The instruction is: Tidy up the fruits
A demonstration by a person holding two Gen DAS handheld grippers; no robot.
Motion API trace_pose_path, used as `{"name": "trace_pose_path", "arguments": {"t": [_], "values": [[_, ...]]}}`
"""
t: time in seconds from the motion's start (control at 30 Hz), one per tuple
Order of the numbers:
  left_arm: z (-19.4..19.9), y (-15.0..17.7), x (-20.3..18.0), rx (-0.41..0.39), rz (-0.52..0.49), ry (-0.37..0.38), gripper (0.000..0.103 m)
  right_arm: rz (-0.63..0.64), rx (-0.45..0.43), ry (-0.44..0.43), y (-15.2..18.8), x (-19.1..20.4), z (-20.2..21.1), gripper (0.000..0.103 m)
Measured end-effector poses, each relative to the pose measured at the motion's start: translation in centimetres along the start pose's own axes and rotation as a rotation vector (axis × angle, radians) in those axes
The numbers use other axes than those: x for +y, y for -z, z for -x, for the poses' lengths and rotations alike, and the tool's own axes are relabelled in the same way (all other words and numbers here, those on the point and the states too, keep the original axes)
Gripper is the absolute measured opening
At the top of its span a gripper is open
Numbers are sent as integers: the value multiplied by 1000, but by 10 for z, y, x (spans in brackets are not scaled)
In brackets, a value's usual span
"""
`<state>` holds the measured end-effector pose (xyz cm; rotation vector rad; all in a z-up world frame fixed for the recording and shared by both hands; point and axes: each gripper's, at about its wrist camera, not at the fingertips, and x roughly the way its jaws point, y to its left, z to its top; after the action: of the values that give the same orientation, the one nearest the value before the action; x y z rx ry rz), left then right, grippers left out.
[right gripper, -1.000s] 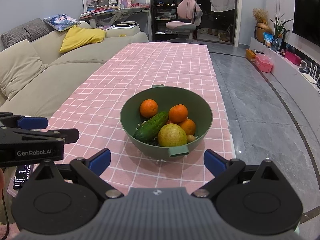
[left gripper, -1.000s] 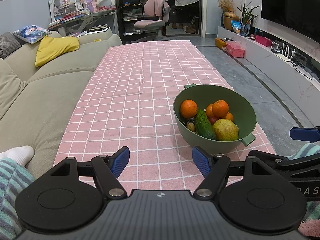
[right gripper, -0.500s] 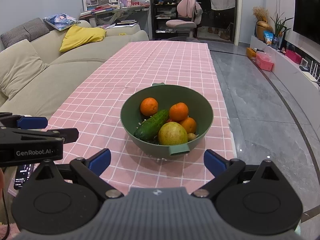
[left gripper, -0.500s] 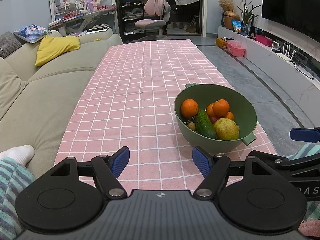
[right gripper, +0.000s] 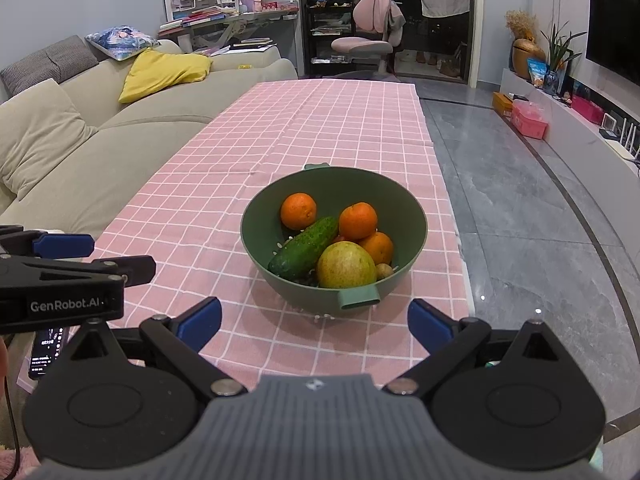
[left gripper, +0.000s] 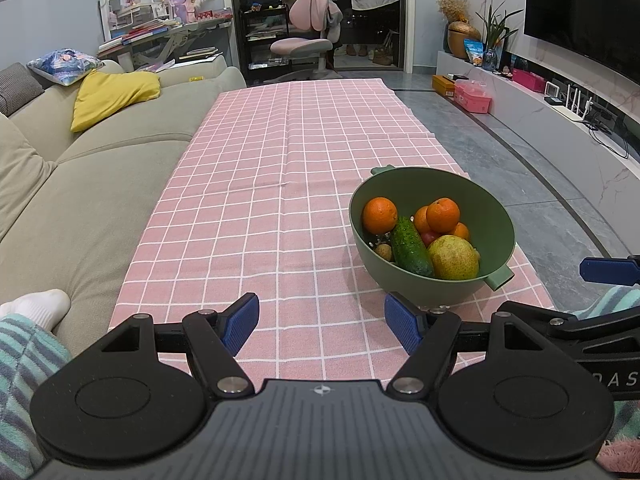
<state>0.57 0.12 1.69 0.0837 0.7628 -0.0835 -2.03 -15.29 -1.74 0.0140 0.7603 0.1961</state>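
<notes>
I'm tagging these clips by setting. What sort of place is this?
A home living room, most likely: a beige sofa beside the pink checked tablecloth, a wall-mounted TV, and a green bowl of fruit.

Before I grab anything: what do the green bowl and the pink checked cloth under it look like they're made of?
Green bowl: probably matte plastic. Its colour is uniform with little glare, the tab handles look moulded in, and there seem to be drain holes in the bottom like a colander.

Pink checked cloth: looks like thin woven fabric with a dull finish. It shows fold creases and has no shine, though a matte coated sheet can't be ruled out.
</notes>
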Motion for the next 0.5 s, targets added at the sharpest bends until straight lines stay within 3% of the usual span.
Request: {"name": "trace_pose_path", "arguments": {"t": [0.5], "values": [[-1, 3, 3, 2, 6, -2, 84, -5, 4, 1, 1, 0, -1, 96]]}}
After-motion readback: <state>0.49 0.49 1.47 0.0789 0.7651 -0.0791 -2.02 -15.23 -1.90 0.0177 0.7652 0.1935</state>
